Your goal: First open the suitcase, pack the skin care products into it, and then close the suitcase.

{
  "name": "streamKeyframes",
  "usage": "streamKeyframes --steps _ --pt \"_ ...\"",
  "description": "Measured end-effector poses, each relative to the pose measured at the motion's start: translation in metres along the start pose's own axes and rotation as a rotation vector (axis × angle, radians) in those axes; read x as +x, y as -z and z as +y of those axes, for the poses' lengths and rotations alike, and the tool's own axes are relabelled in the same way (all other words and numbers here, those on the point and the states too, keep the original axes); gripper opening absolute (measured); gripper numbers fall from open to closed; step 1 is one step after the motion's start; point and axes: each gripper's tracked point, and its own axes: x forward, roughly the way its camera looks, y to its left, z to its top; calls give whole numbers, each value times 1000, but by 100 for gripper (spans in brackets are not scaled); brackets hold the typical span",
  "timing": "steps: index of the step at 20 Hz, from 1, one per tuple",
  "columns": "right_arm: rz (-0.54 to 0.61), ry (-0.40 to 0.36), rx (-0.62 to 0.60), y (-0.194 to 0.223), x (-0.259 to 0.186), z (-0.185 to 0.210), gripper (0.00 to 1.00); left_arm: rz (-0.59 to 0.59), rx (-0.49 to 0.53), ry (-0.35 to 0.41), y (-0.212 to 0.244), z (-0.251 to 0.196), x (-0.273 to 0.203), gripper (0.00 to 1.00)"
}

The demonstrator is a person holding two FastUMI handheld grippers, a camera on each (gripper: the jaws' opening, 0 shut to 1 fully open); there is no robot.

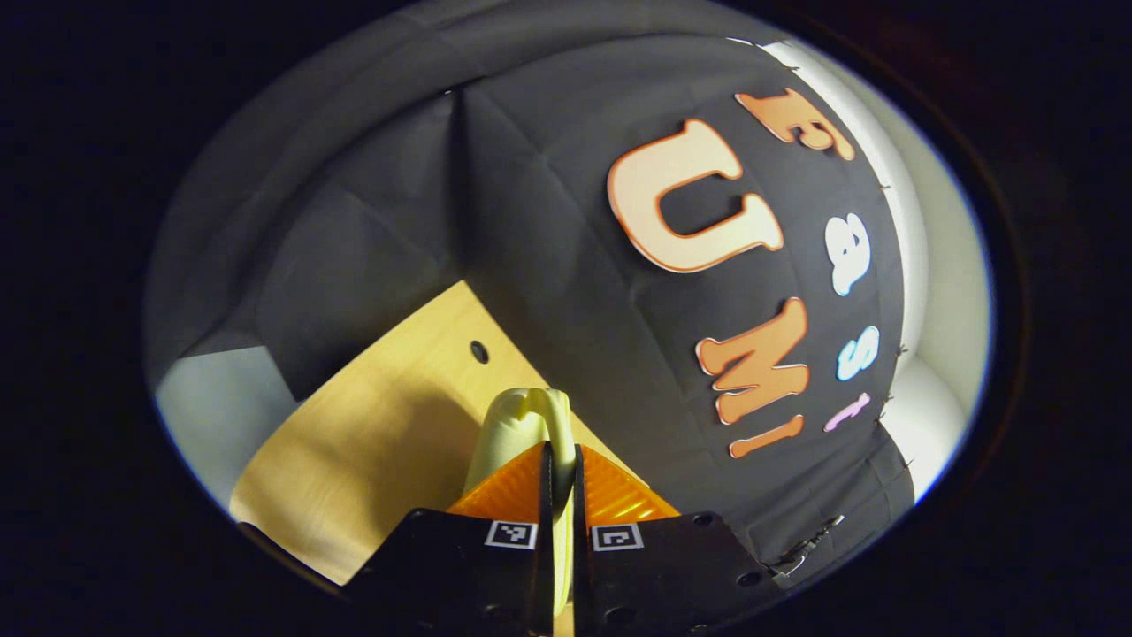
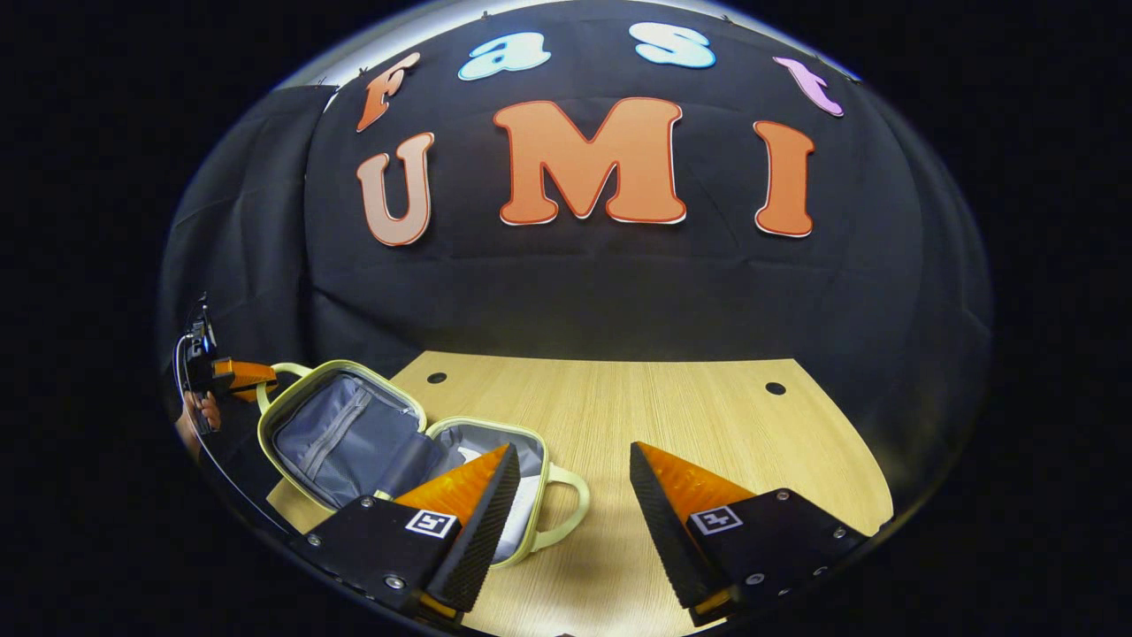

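Here, the left tool (image 1: 559,495) is clamped on the pale yellow-green handle (image 1: 527,416) of the small suitcase's lid. The right tool (image 2: 575,495), fingers apart and empty, hovers over the light wooden bench (image 2: 690,416). The pale yellow-green suitcase (image 2: 354,442) lies open to its left, grey lining exposed, nearer the left tool. Skin care products inside cannot be made out; the near shell is partly hidden.

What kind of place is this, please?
Probably a recording booth, not a home: black cloth wall, a bare wooden table, and an open suitcase, its handle pinched by the left claw.
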Motion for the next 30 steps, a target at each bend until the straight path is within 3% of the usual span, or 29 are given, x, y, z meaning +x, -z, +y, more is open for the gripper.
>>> streamKeyframes --steps 5,11,23,30 --pt "-54 14 -15 -11 -7 -21 81 6 67 62 23 -70 8 8" --pt "-70 -29 -2 -16 -5 -32 81 45 107 128 64 -140 20 8" --pt "-79 -90 1 -19 -4 -82 81 114 26 221 167 -218 64 8" --pt "-74 -81 17 -6 -9 -123 81 219 49 208 252 -243 119 8"
